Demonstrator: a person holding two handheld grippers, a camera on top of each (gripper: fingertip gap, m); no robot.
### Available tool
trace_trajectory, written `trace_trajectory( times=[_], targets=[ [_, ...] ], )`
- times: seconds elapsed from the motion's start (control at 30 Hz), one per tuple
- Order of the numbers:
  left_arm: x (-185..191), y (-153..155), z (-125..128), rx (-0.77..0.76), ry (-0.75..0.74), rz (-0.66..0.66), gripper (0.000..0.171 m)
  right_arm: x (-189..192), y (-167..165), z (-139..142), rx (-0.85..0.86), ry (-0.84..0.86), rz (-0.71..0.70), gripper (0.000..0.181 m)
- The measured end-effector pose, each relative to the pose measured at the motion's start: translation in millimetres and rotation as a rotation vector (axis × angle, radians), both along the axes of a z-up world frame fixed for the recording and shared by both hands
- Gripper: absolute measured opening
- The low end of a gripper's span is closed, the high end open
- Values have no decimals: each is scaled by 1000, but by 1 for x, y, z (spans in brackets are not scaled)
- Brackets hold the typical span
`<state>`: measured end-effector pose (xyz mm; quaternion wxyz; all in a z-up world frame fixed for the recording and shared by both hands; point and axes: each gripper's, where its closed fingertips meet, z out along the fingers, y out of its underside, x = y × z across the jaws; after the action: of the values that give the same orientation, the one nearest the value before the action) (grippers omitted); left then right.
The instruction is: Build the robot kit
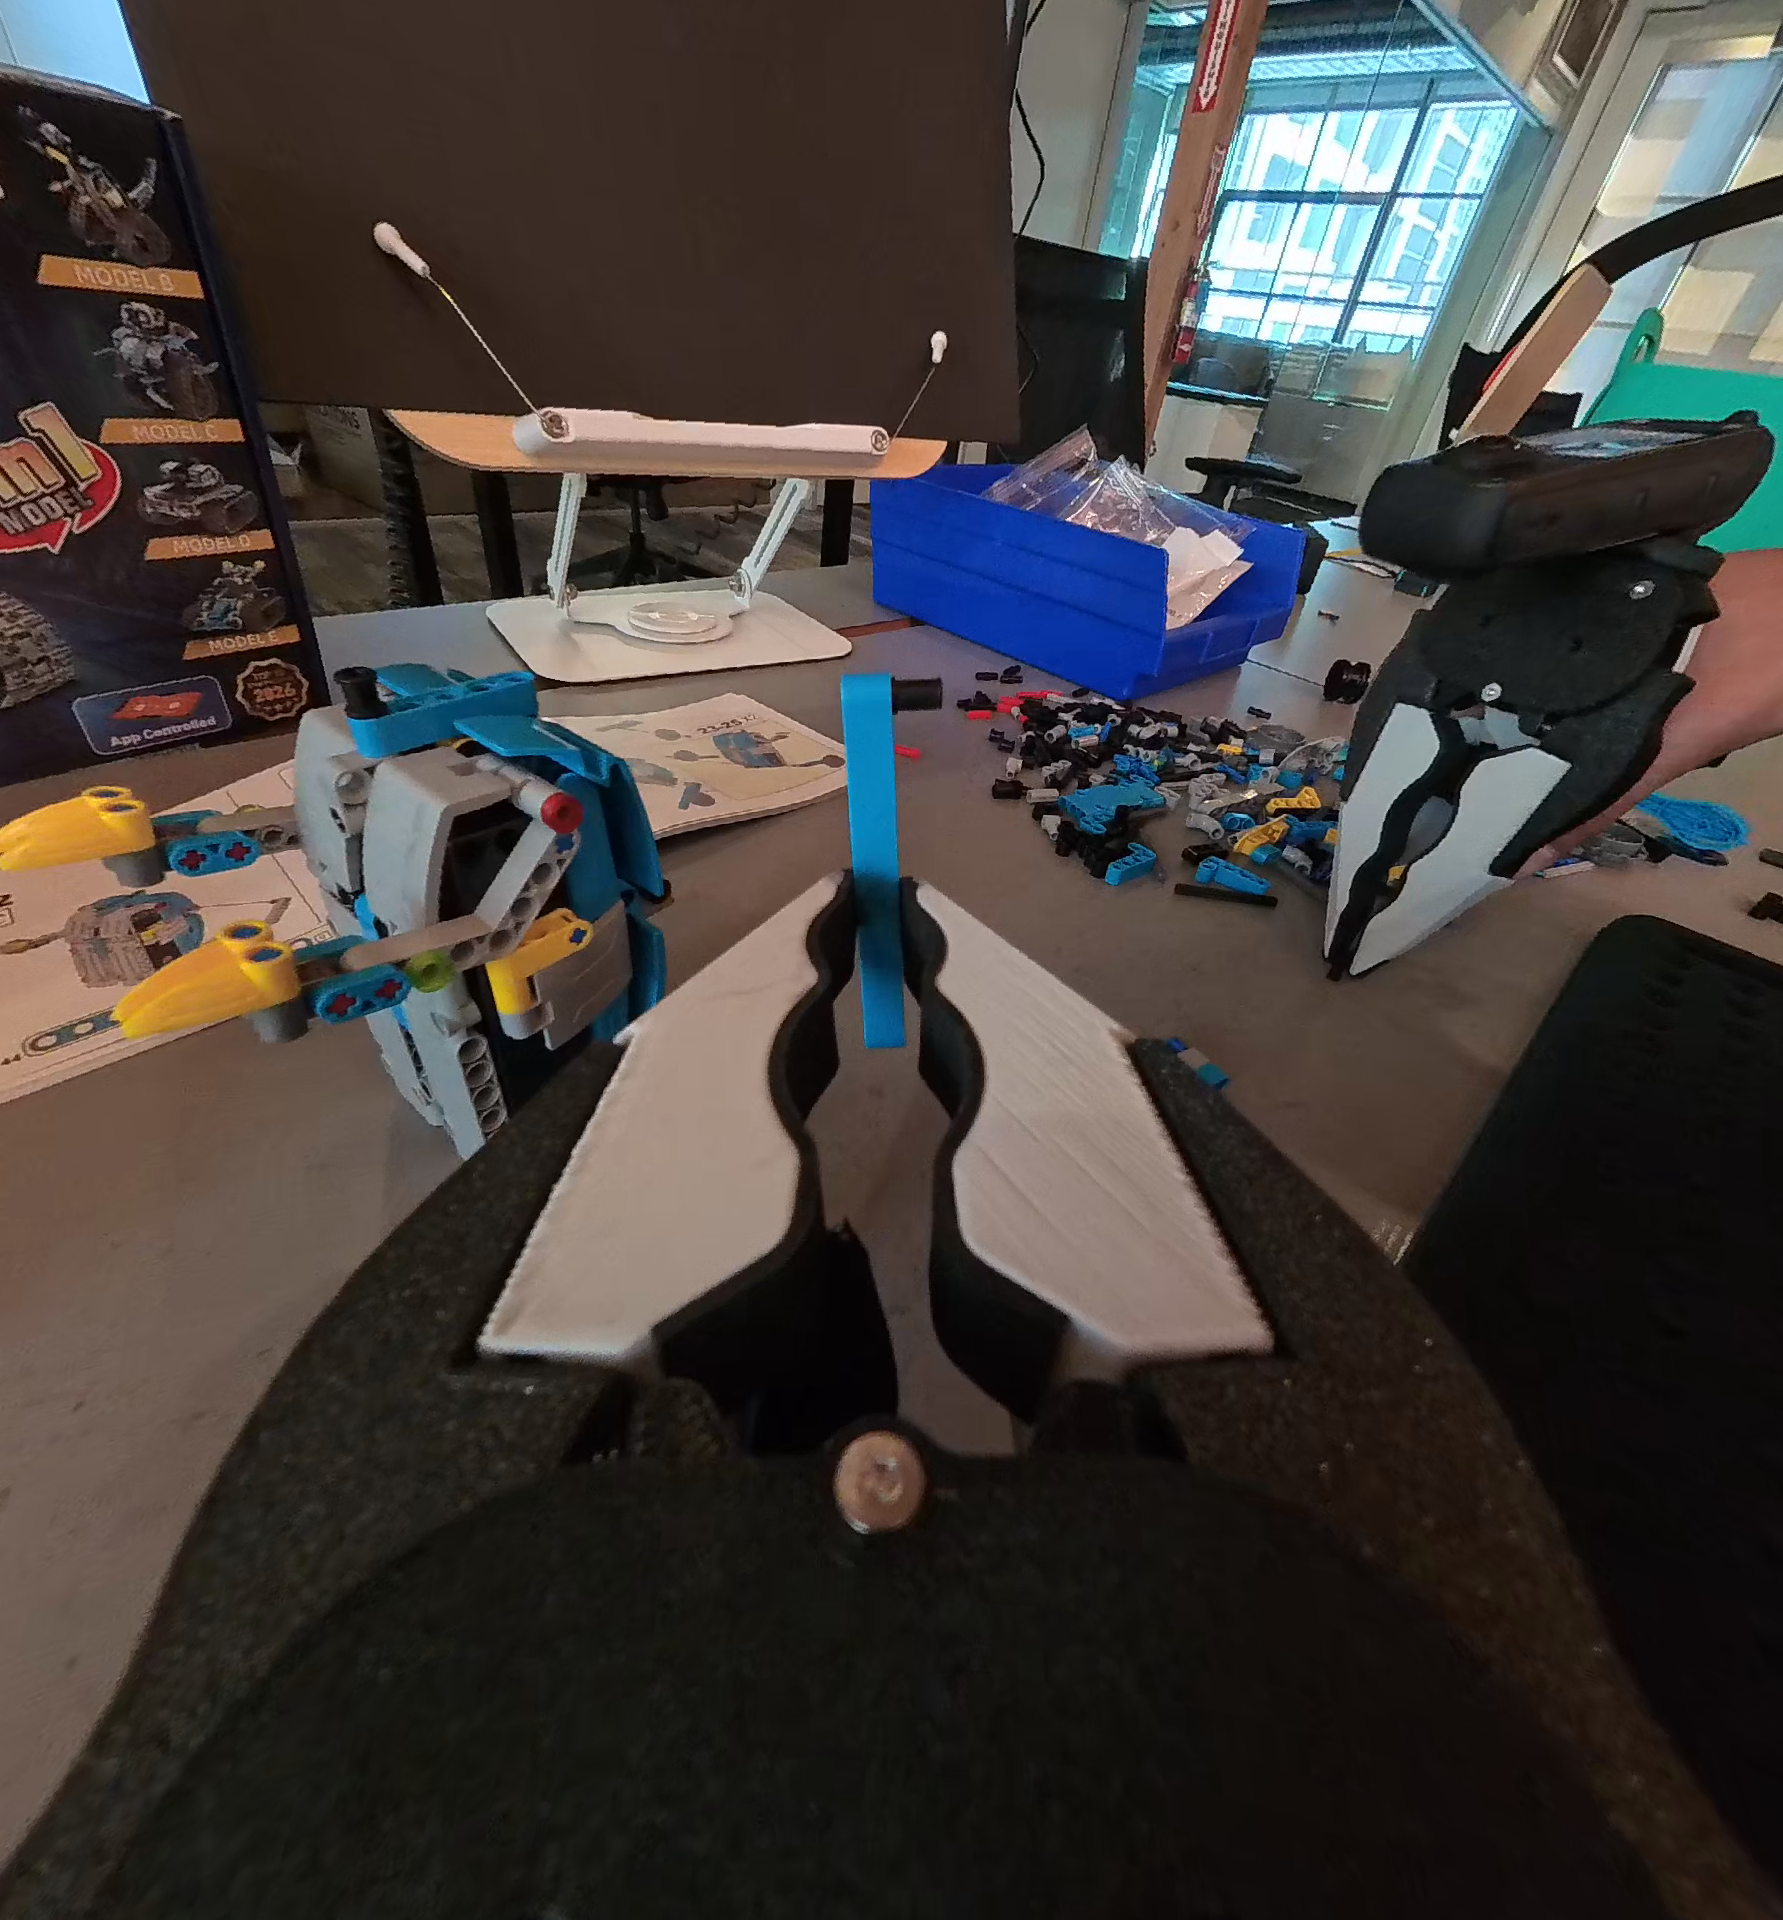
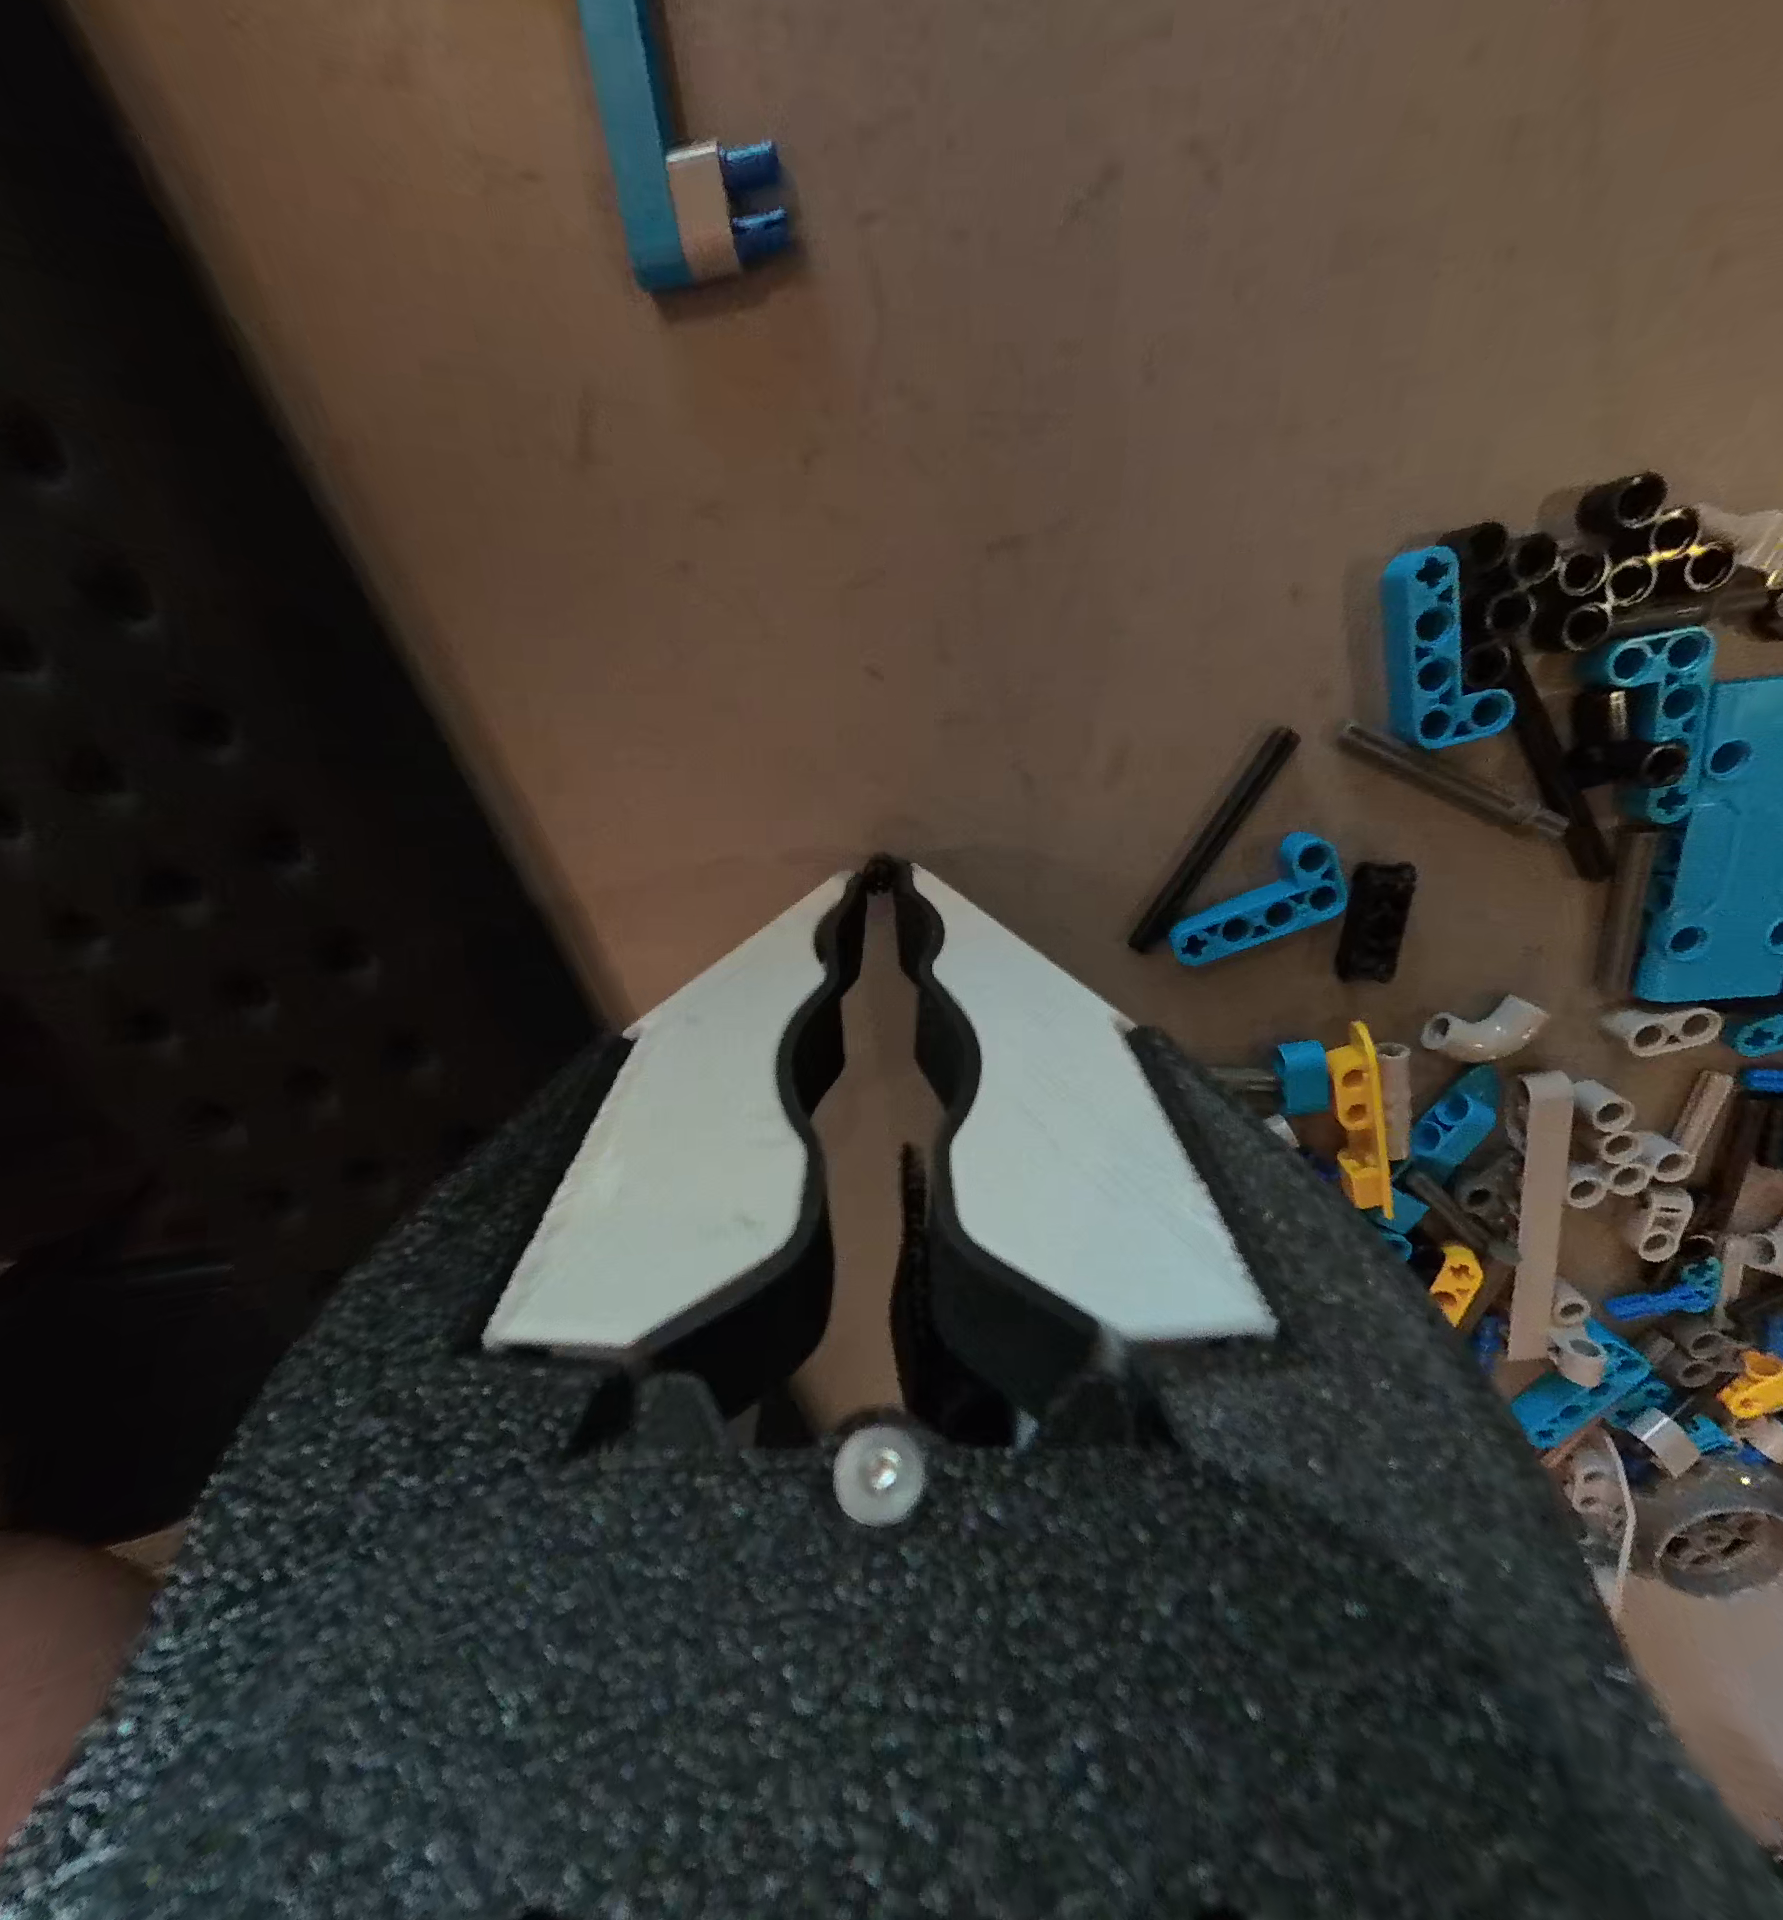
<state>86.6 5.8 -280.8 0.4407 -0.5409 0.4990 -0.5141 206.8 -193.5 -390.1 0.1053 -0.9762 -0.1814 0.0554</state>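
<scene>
Gripping blue beam (image 1: 874,852) upright (left claw (image 1: 876,883)) | right claw (image 2: 880,871) pinching small black piece

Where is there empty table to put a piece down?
Bare table lies between the black perforated mat and the loose brick pile, ahead of the right gripper. It is crowded in the pile, and around the half-built model on the instruction sheets.

Counting two grippers: left gripper (image 1: 874,894), right gripper (image 2: 879,871). Showing one blue beam (image 1: 871,831), one part-built model (image 1: 471,883) with two yellow claws, two instruction sheets, one blue bin (image 1: 1053,582) toward the table's (image 1: 243,1299) far edge, one kit box (image 1: 87,416), one white stand (image 1: 669,613). Loose-parts pile (image 1: 1147,790) proving too many to count.
</scene>
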Motion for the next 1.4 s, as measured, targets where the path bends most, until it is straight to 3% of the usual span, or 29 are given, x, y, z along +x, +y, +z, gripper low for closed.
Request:
trace_trajectory(
  times=[0.87,1.07,1.23,1.4],
  targets=[
    [0,-1,0,-6,-2,-7,7,1,4,-3,-13,25,-43,5],
    [0,-1,0,-8,-1,-9,7,4,8,11,54,24,-41,5],
    [1,-9,1,10,-7,-46,7,-32,46,54,379,183,94,5],
    [0,-55,7,75,-38,-253,7,-80,93,95,726,434,173,5]
  ],
)
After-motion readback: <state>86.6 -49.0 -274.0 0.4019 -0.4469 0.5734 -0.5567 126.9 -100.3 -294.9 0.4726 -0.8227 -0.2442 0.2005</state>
